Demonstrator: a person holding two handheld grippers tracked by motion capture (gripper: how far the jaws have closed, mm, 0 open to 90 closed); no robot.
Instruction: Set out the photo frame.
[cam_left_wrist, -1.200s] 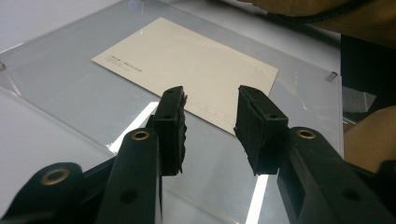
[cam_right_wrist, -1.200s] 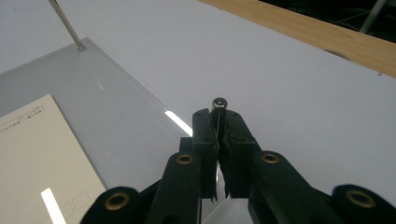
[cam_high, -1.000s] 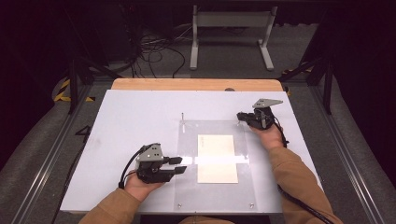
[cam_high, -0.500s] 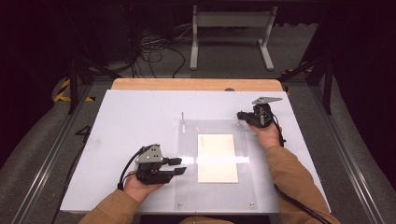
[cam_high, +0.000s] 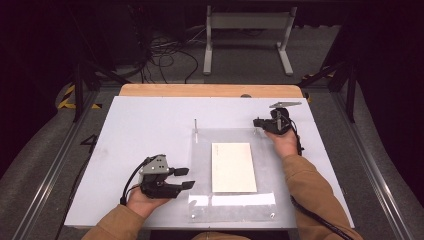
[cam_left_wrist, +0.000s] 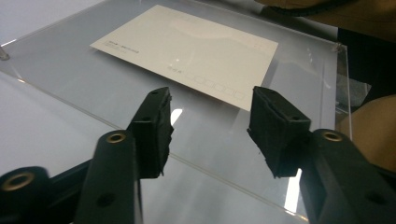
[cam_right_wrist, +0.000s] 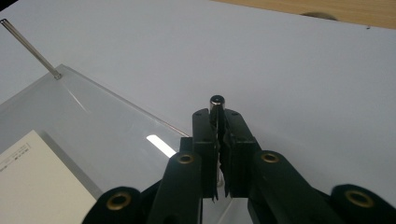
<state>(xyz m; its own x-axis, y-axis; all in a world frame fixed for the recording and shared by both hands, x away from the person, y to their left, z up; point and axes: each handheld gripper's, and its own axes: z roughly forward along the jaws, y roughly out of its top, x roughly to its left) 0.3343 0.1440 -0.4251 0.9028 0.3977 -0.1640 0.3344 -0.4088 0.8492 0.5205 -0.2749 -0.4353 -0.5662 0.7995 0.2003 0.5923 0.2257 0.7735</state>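
Writing: small print on one card (cam_high: 233, 167), too small to read
Pins: two; right hand-held gripper (cam_right_wrist: 218, 122) pinches one pin (cam_right_wrist: 217, 103)
Left hand-held gripper (cam_left_wrist: 210, 123): jaws just opening, spread over clear sheet (cam_left_wrist: 93, 88), nothing between

Open white table (cam_high: 150, 125) left and far of the acrylic sheet (cam_high: 270, 150); thin upright pin (cam_high: 195, 128) obstructs its far-left corner.
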